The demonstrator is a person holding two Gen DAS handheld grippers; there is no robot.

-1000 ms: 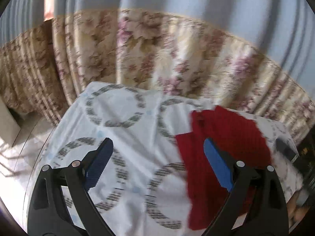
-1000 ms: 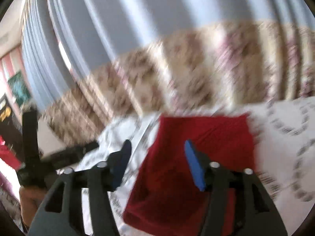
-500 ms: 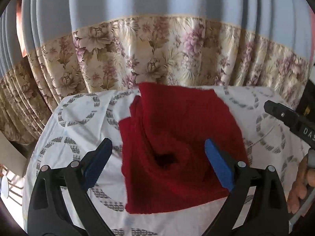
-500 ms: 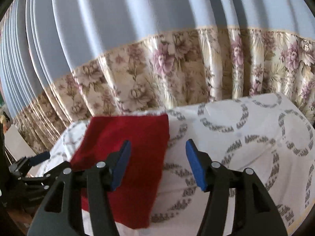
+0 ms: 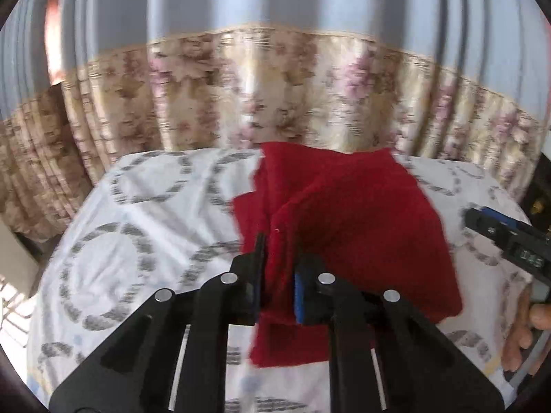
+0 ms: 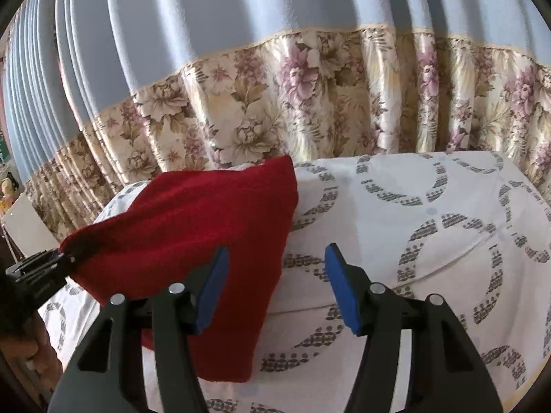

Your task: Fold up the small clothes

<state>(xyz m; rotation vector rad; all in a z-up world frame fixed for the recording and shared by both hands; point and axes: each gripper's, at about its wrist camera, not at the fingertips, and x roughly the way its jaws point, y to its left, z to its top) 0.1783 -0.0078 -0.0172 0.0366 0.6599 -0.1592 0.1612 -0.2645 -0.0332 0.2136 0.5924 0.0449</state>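
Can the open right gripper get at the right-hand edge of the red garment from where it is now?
Probably yes. The right gripper is open just beside the red garment, whose right edge lies exposed on the patterned sheet. The left gripper pinches the opposite side, clear of that path.

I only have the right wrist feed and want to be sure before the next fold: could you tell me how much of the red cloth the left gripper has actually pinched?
Observer: The left gripper is shut on a raised ridge of the red cloth, not a single flat edge.
Operator: Thank you. Does any cloth hang below that grip?
Observer: Yes, a flap of it lies nearer than the fingertips, on the patterned sheet.
Operator: And can you see my right gripper from there?
Observer: Yes, the right gripper shows at the far right edge of the left wrist view, clear of the cloth, with a hand on it.
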